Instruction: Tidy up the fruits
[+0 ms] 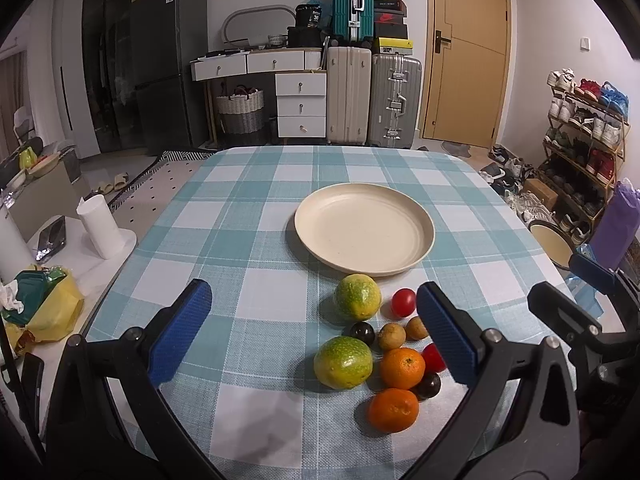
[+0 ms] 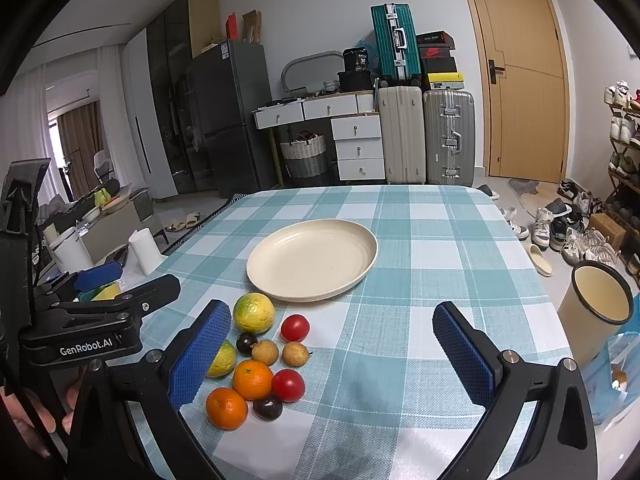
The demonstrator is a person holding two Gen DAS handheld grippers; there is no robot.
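Observation:
A cream plate (image 1: 416, 248) (image 2: 362, 258) sits empty mid-table on the checked cloth. In front of it lies a cluster of fruit: two green-yellow citrus (image 1: 357, 296) (image 1: 343, 362), two oranges (image 1: 402, 367) (image 1: 393, 409), two red tomatoes (image 1: 403, 302) (image 2: 288, 385), two dark plums (image 1: 362, 333) (image 2: 267, 407) and two brown longans (image 1: 391, 336) (image 2: 295, 353). My left gripper (image 1: 316, 332) is open and empty, held above the near-left of the fruit. My right gripper (image 2: 332, 354) is open and empty, right of the fruit. Each gripper shows at the edge of the other's view.
A cream bin (image 2: 592, 316) stands off the table's right edge. A paper roll (image 1: 100, 232) and snack bags (image 1: 44, 304) sit on a side stand at the left. Suitcases, drawers and a shoe rack line the room behind.

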